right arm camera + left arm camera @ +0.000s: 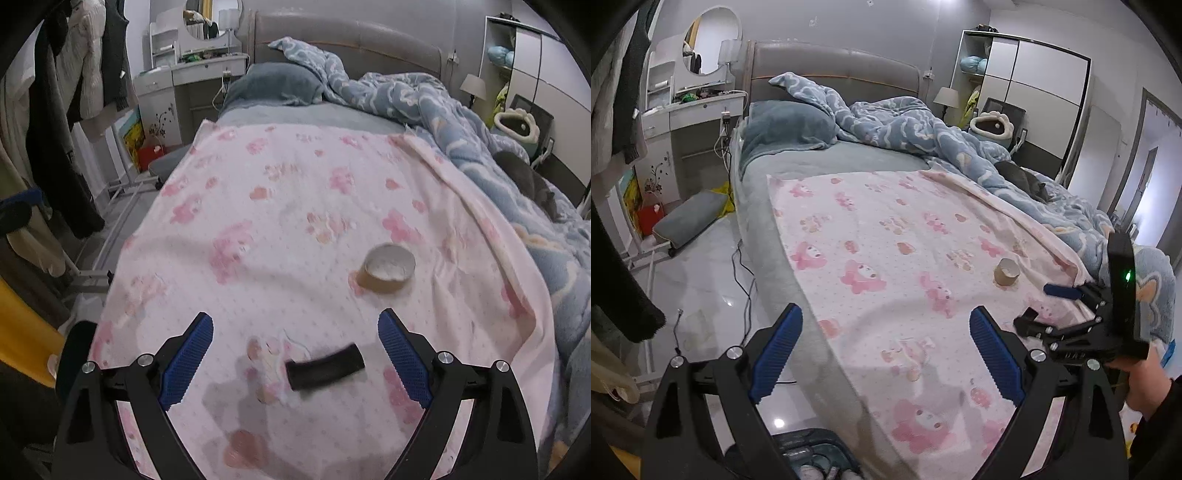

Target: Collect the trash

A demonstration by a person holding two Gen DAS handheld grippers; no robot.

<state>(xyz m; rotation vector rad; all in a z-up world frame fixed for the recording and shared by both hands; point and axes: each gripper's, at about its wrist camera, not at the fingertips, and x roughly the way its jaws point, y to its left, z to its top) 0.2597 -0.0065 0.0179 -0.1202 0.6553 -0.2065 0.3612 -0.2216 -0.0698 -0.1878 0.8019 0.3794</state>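
Note:
A short cardboard ring [386,267], like an empty tape core, stands on the pink patterned blanket [280,206]; the left wrist view shows the ring [1006,271] too. A black curved piece [325,365] lies flat on the blanket nearer to me. My right gripper [295,358] hangs open above it, its blue pads [188,358] wide on either side and touching nothing. In the left wrist view the right gripper [1043,306], held by a hand [1145,384], sits at the right, close to the ring. My left gripper [886,354] is open and empty over the blanket's near edge.
A dark bin [812,458] with items inside sits below the left gripper at the bedside. A grey cat [1023,177] lies on the blue duvet [960,140] at the right. Hanging clothes [55,110], a grey cushion [690,218] and a floor cable [742,273] occupy the left.

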